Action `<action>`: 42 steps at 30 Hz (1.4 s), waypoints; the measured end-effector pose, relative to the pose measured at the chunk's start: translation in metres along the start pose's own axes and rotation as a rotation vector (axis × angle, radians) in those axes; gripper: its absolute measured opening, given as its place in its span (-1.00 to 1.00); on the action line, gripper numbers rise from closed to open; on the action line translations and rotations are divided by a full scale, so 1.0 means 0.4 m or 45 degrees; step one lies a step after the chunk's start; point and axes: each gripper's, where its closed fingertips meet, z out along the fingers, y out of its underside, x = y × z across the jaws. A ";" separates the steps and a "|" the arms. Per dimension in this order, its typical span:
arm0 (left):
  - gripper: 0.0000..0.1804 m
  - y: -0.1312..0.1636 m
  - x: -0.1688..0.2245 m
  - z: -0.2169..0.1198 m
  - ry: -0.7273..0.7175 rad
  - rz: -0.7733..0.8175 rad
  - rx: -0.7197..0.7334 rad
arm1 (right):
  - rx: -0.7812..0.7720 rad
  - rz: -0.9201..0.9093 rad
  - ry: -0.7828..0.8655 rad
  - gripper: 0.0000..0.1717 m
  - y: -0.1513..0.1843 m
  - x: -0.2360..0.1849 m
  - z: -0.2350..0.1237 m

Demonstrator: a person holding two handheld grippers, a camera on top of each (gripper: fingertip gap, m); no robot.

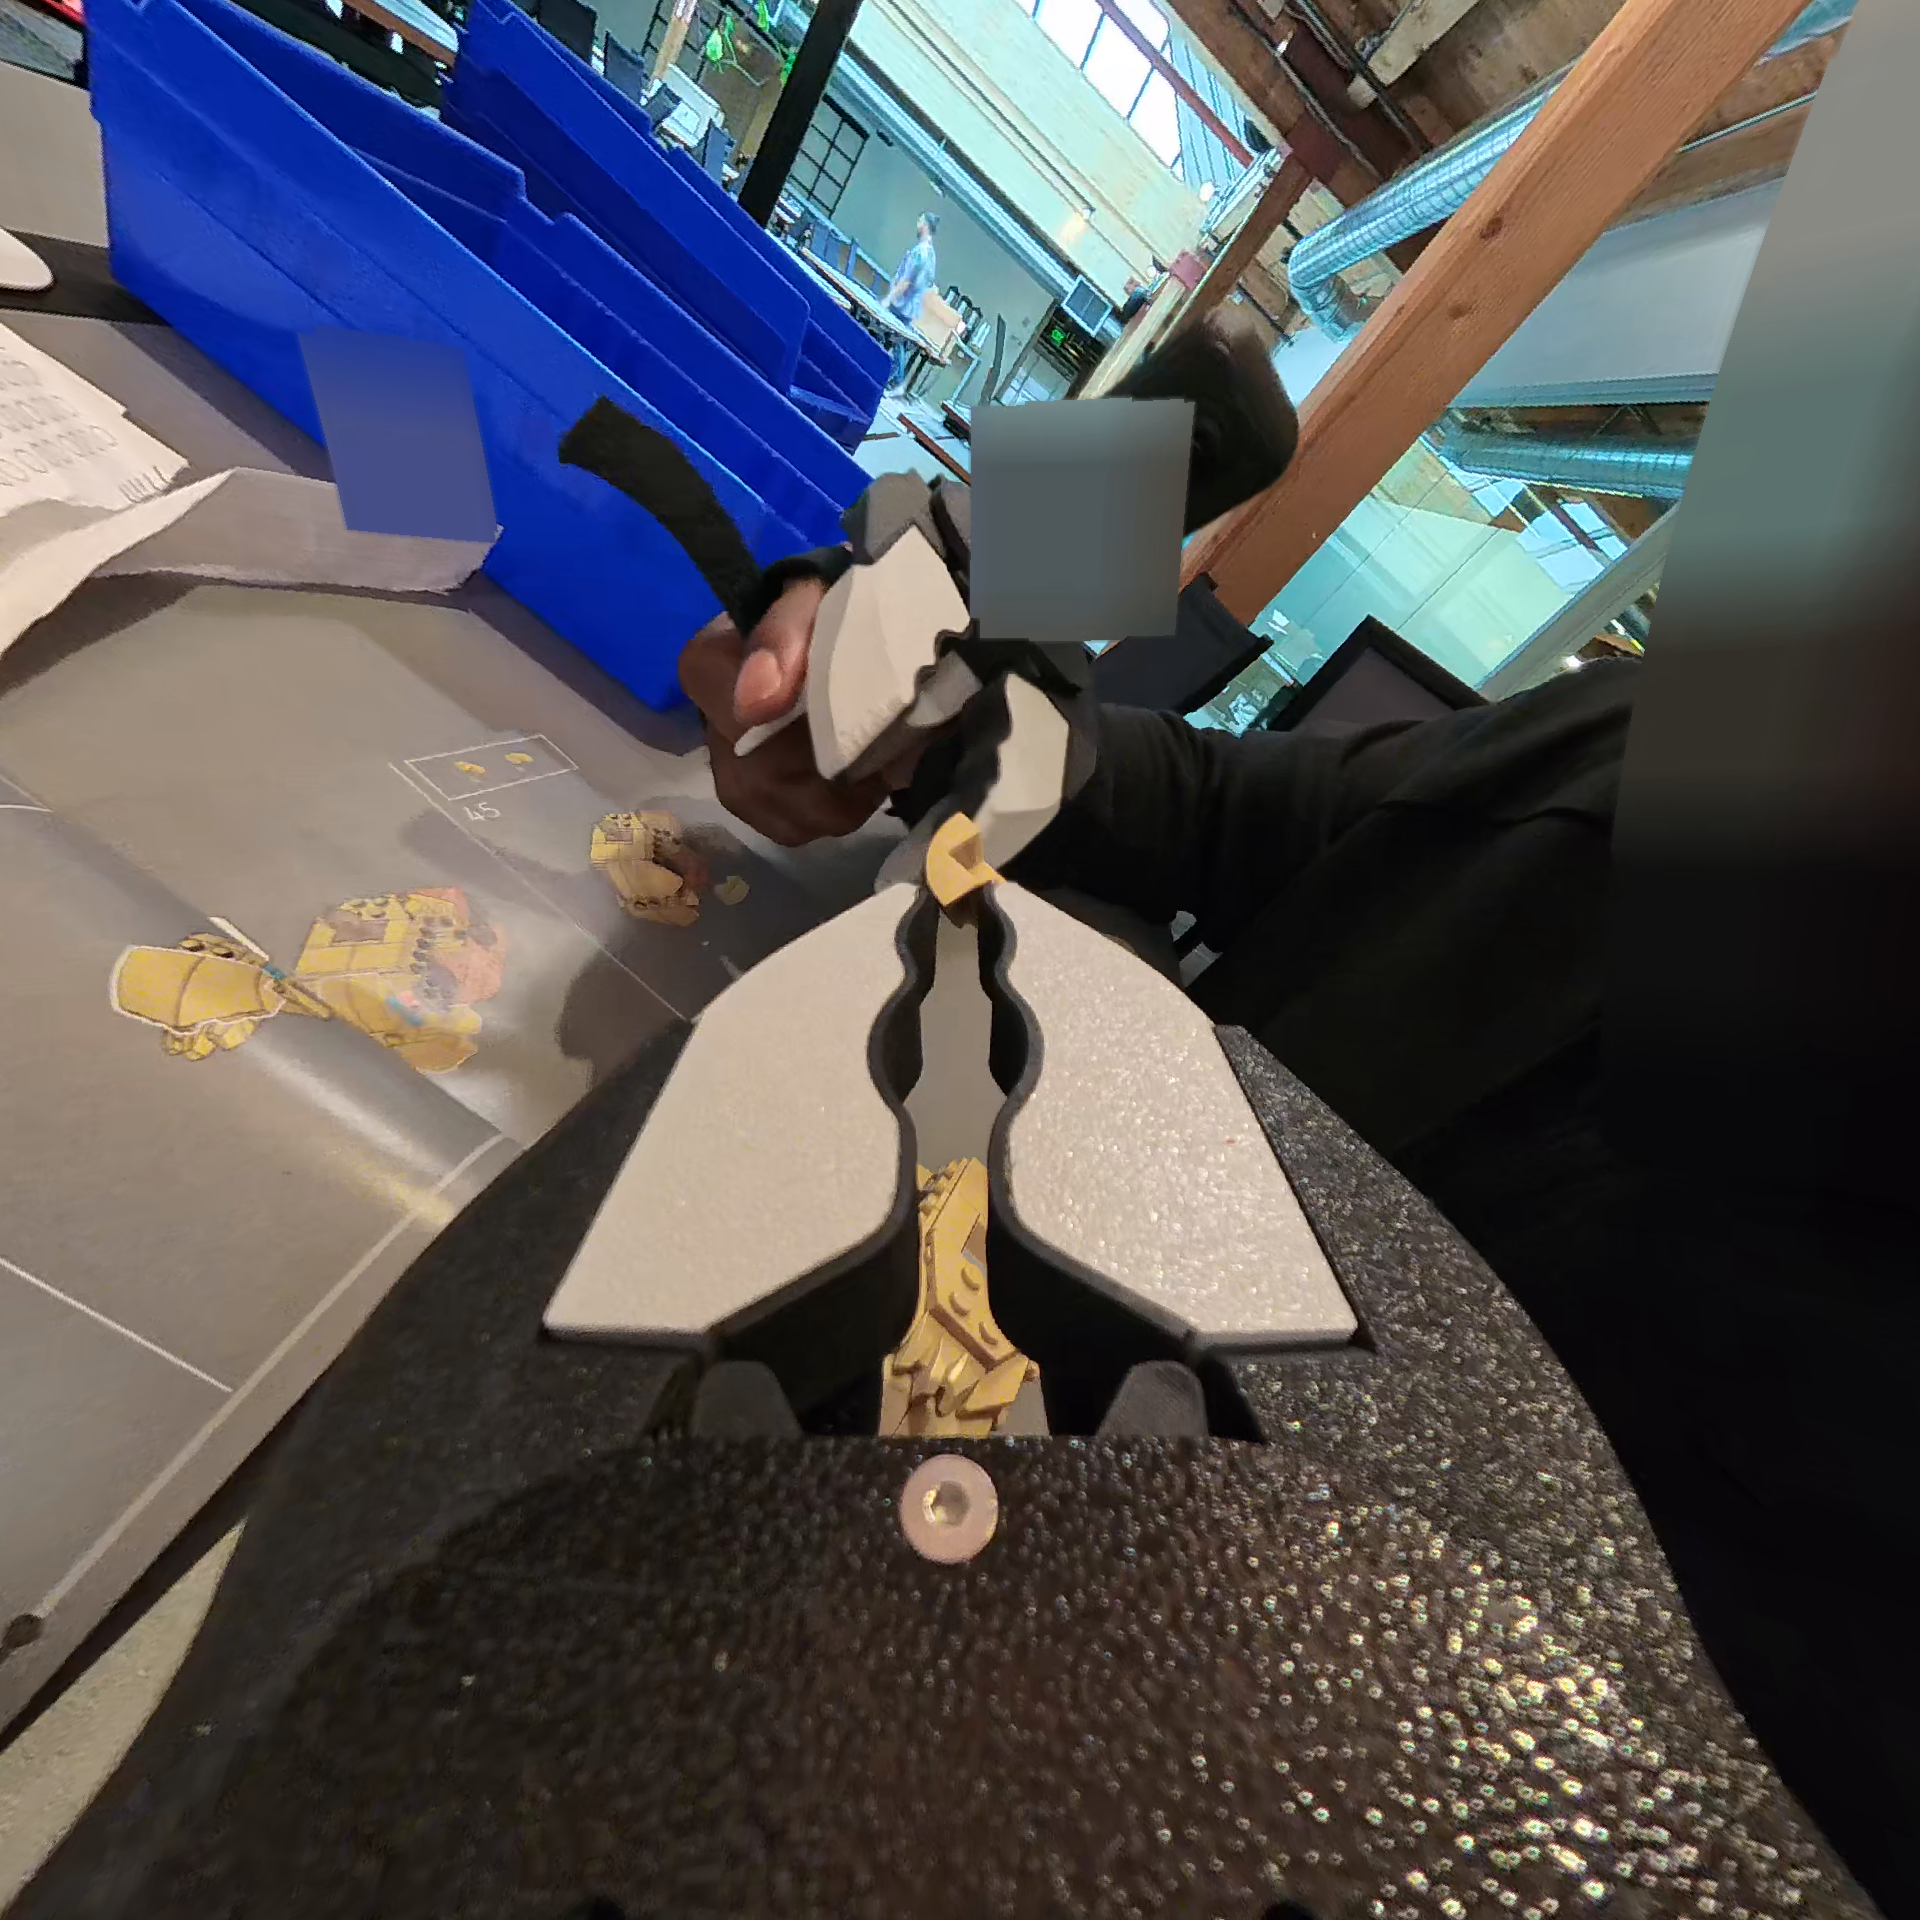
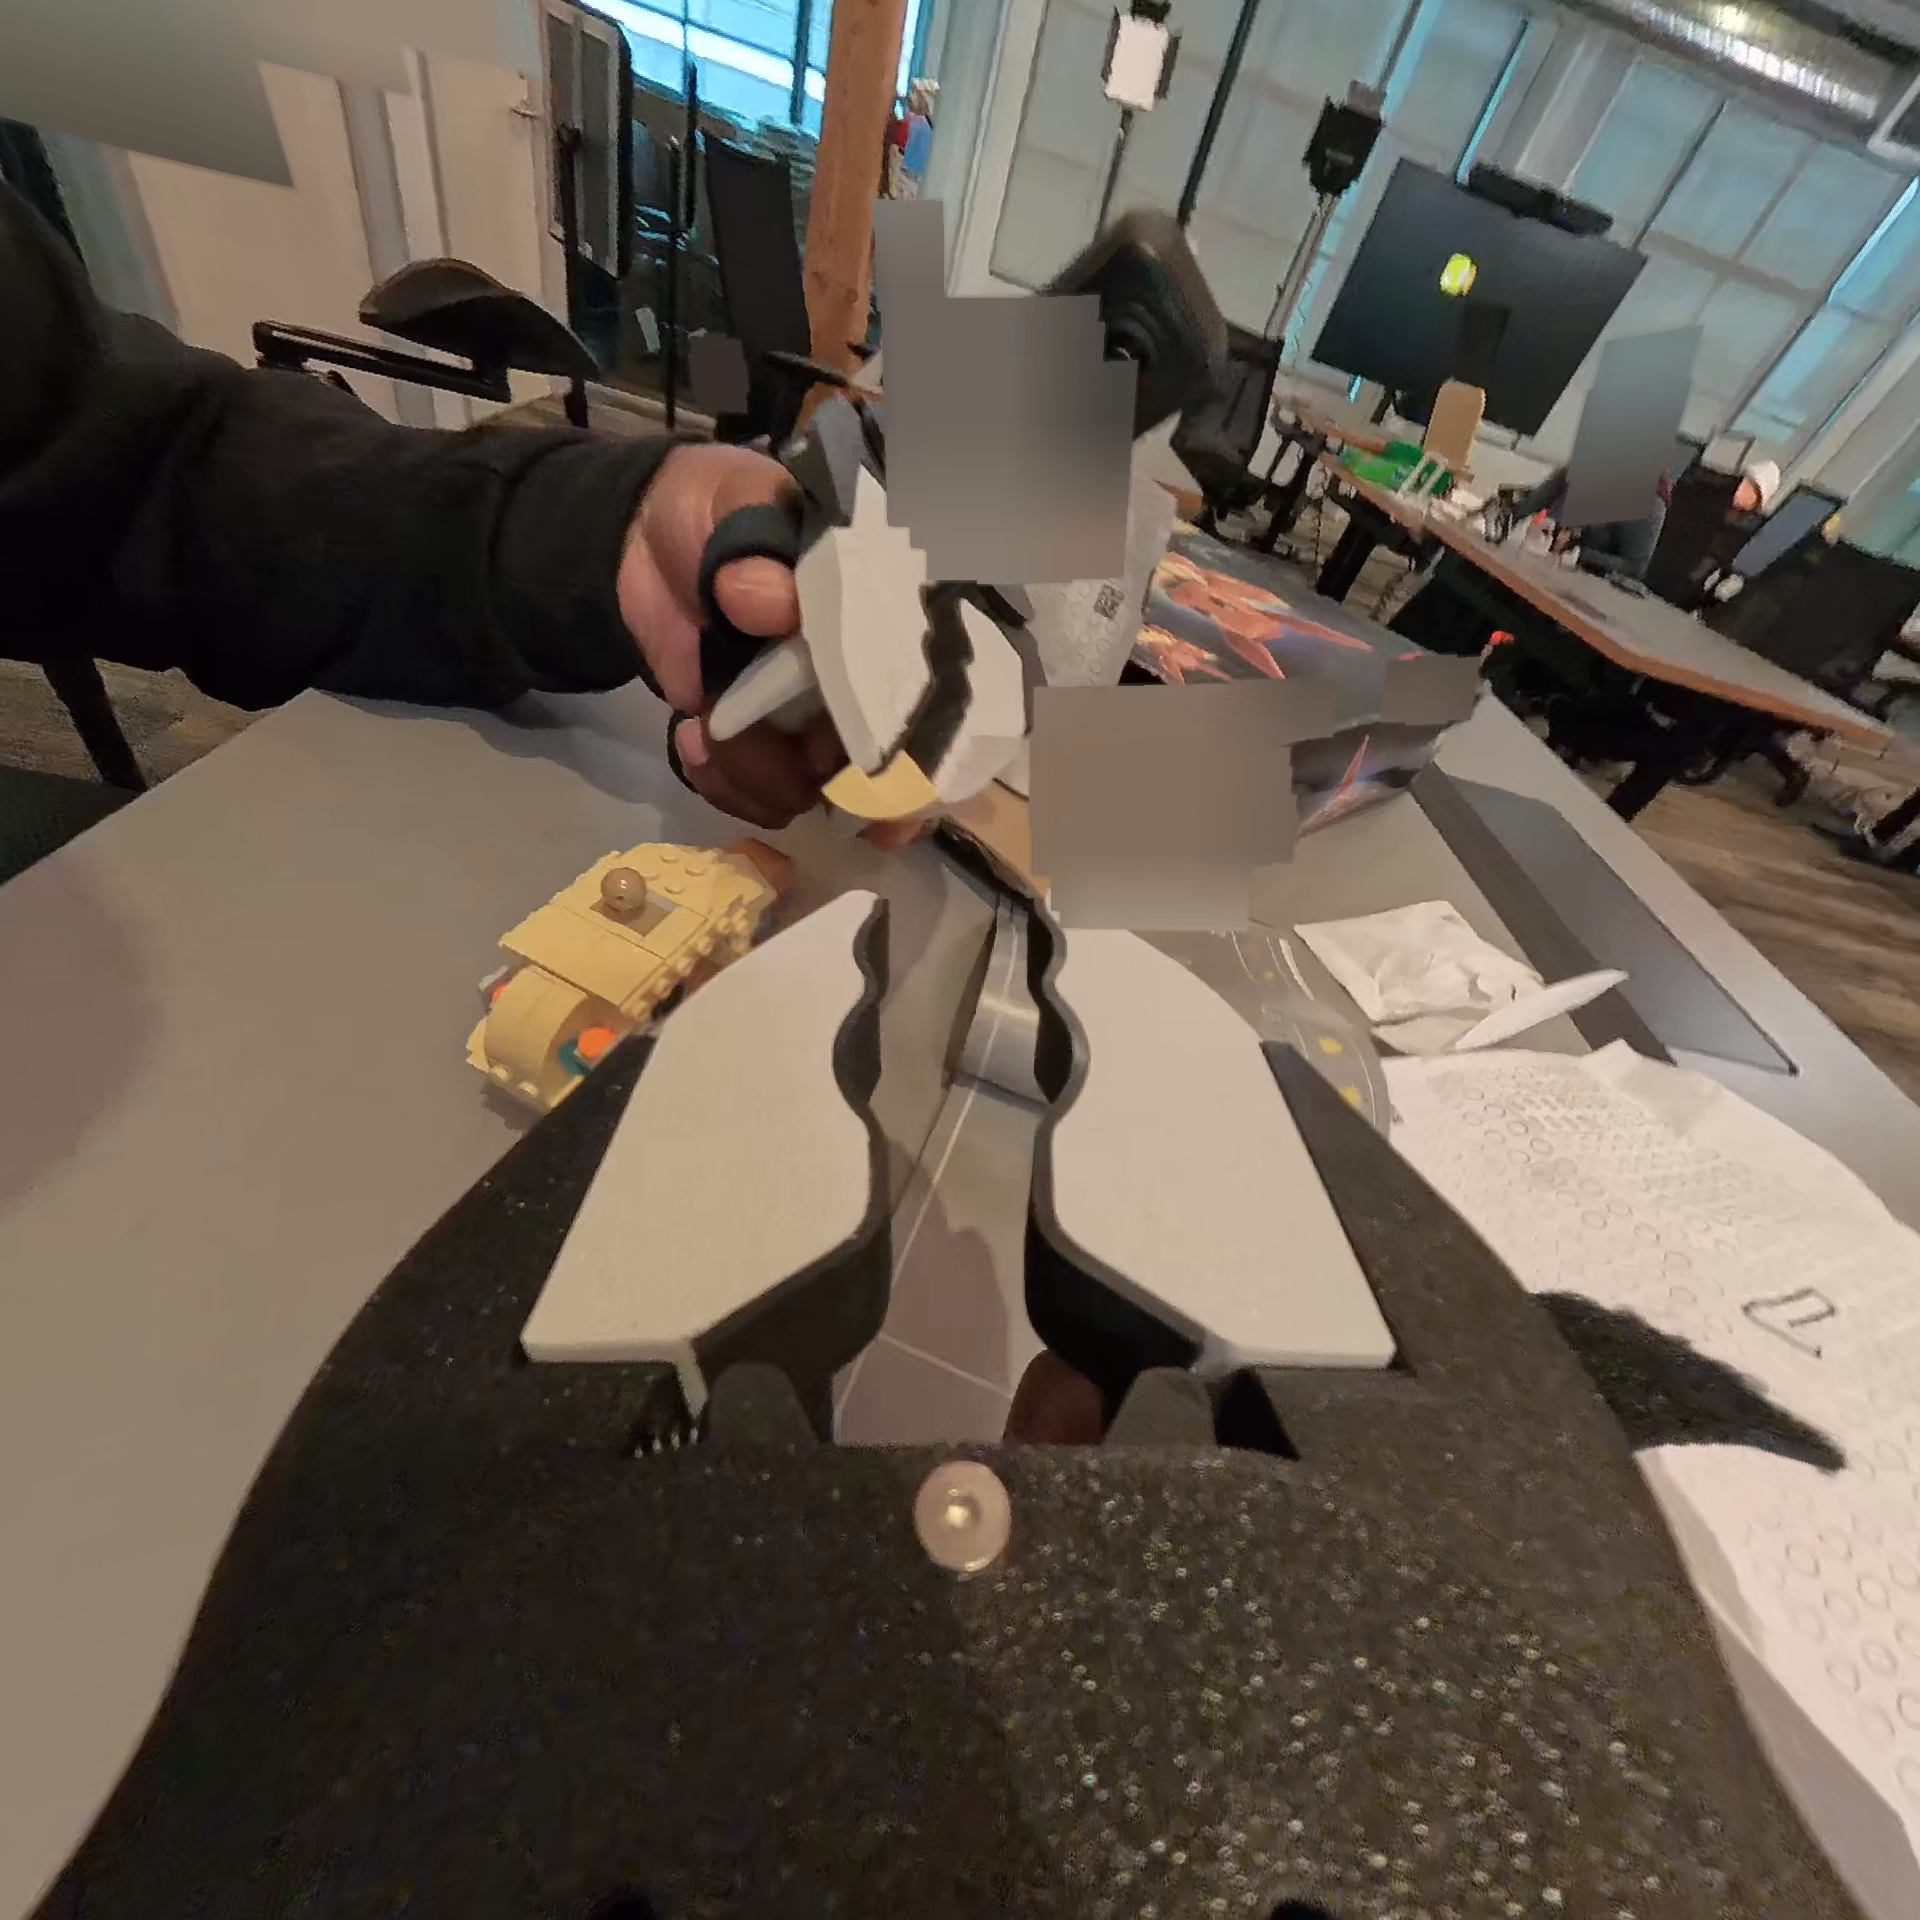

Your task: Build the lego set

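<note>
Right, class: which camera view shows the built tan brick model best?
The right wrist view: the tan brick model lies on the grey table, top and one side plain, one corner behind the fingers. The left wrist view shows only a strip of it between its own fingers.

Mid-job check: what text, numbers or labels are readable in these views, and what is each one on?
I do not quote writing; here is where it stands.
Booklet page: a printed number under a boxed parts picture, legible.
White sheet: printed lines, blurred.
White paper: a dark handwritten mark over faint print.
White bag: a small code square, too small to read.
</note>
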 end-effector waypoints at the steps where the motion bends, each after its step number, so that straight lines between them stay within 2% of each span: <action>1: -0.92 0.001 -0.002 -0.001 -0.005 0.002 -0.003 | -0.029 0.027 0.010 -0.72 0.009 0.007 -0.003; 9: -0.92 0.008 -0.026 -0.013 -0.049 -0.031 -0.012 | -0.205 0.339 -0.063 -0.82 0.071 0.018 -0.024; 21: -0.92 0.010 -0.040 -0.017 -0.051 -0.072 -0.002 | -0.208 0.347 -0.114 -0.82 0.080 0.026 -0.027; 26: -0.92 0.014 -0.034 -0.006 -0.043 -0.092 -0.007 | -0.067 0.132 -0.177 -0.82 0.035 -0.003 -0.030; 31: -0.92 0.003 -0.020 -0.003 -0.006 -0.162 0.039 | 0.032 -0.125 -0.112 -0.81 -0.007 0.001 -0.016; 42: -0.92 -0.010 -0.013 -0.010 0.007 -0.247 0.087 | -0.007 -0.699 0.070 -0.72 -0.029 -0.004 0.029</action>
